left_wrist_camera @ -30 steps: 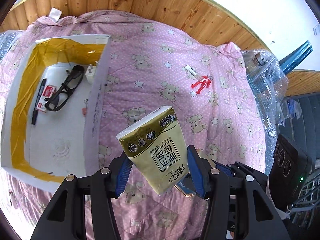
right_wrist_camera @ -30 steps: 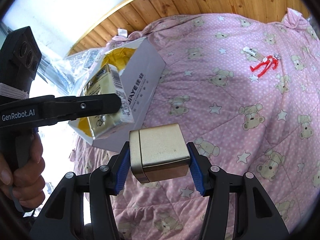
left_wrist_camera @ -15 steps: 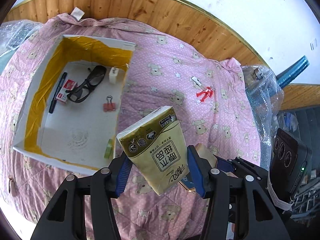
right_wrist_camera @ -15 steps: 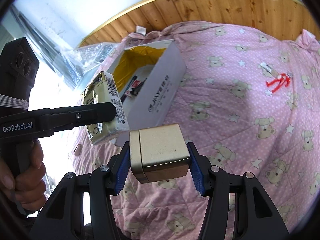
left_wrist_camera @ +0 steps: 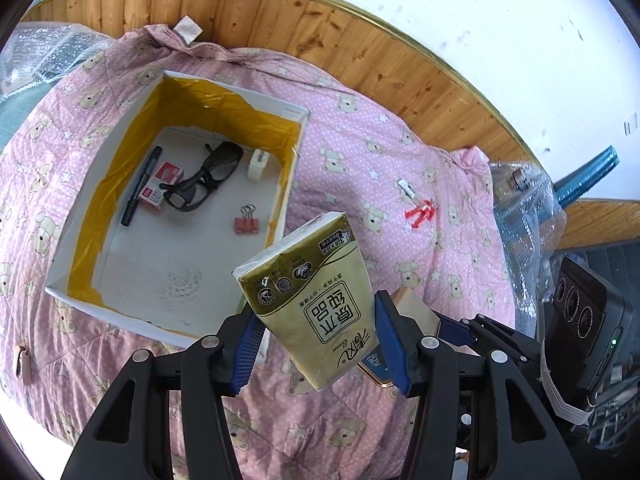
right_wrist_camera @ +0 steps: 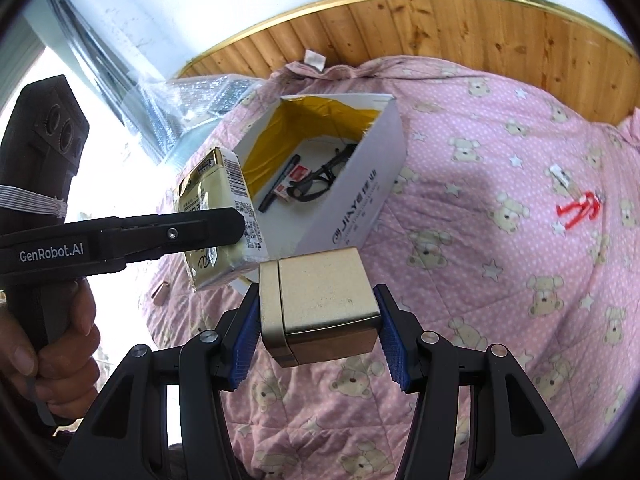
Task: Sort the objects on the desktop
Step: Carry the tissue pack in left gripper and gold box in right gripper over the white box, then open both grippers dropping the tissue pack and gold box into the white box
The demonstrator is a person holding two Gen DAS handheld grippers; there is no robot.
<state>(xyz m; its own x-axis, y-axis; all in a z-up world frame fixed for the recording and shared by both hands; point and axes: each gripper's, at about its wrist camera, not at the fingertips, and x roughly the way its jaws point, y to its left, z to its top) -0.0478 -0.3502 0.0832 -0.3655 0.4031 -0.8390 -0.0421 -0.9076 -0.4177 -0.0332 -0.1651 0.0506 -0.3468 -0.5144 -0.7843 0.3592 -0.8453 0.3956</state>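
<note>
Pink bear-print bedding point(left_wrist_camera: 360, 140) is spread before a wood-panelled wall. On it a white box point(left_wrist_camera: 172, 320) lined with yellow tape holds sunglasses point(left_wrist_camera: 204, 182), a black marker point(left_wrist_camera: 140, 186) and a binder clip point(left_wrist_camera: 246, 220). A gold tissue pack point(left_wrist_camera: 316, 304) is clamped in the left gripper point(left_wrist_camera: 320, 344) above the box's near corner. A gold cube box point(right_wrist_camera: 320, 304) is gripped by the right gripper point(right_wrist_camera: 316, 332) over the bedding.
</note>
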